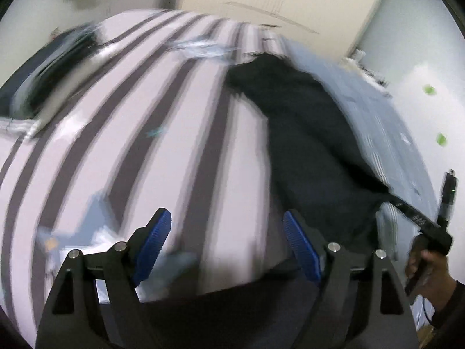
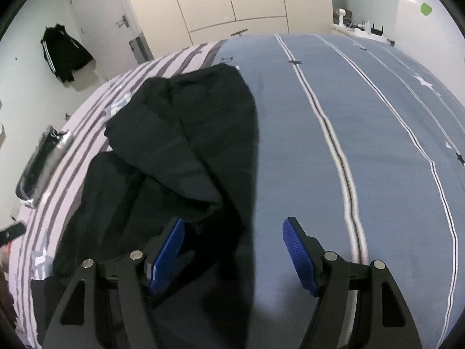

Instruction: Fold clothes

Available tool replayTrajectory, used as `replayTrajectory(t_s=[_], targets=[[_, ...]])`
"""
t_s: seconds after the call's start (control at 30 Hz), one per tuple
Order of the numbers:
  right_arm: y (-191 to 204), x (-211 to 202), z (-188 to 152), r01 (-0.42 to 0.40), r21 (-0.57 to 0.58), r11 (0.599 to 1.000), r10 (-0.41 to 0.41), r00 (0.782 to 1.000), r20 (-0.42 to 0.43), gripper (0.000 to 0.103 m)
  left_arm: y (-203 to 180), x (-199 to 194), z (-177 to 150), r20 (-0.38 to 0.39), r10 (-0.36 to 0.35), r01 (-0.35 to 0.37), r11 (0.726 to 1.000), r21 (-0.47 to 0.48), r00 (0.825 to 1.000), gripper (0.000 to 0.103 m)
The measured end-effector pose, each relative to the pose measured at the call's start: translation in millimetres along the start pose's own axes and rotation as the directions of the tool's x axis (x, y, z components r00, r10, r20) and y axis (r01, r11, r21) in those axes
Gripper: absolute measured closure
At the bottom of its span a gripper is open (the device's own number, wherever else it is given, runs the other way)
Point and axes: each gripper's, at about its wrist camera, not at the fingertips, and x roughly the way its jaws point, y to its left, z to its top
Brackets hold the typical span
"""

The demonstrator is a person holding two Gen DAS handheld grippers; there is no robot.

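A black garment [image 2: 186, 145] lies rumpled and partly folded on the bed, across the seam between the striped sheet and the blue cover. In the blurred left wrist view it [image 1: 305, 133] shows to the right of centre. My left gripper [image 1: 226, 221] is open and empty above the striped sheet, left of the garment. My right gripper [image 2: 232, 229] is open and empty, its left finger [image 2: 168, 250] beside the garment's near edge. The right gripper's body [image 1: 430, 229] and the hand holding it show at the right edge of the left wrist view.
The bed has a pink sheet with grey stripes [image 1: 116, 145] and a blue cover with white lines [image 2: 363, 145]. A dark packaged item [image 2: 43, 163] lies at the bed's left edge. A black jacket [image 2: 64, 52] hangs on the wall. Cream wardrobes [image 2: 232, 0] stand behind the bed.
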Motion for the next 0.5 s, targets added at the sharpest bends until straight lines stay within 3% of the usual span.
replayTrajectory(t_s=[0.17, 0.33, 0.5], targets=[[14, 9, 3, 0.022, 0.037, 0.999, -0.022, 1.000, -0.007, 0.036, 48, 10, 14, -0.037, 0.102, -0.104, 0.994, -0.042, 0.994, 0.025], [32, -5, 8, 0.053, 0.046, 0.998, -0.055, 0.998, 0.040, 0.036, 75, -1, 3, -0.057, 0.151, -0.153, 0.987, -0.043, 0.987, 0.025], [52, 20, 0, 0.132, -0.020, 0.991, -0.133, 0.991, -0.031, 0.036, 118, 4, -6, -0.128, 0.150, -0.163, 0.982, -0.098, 0.980, 0.025]])
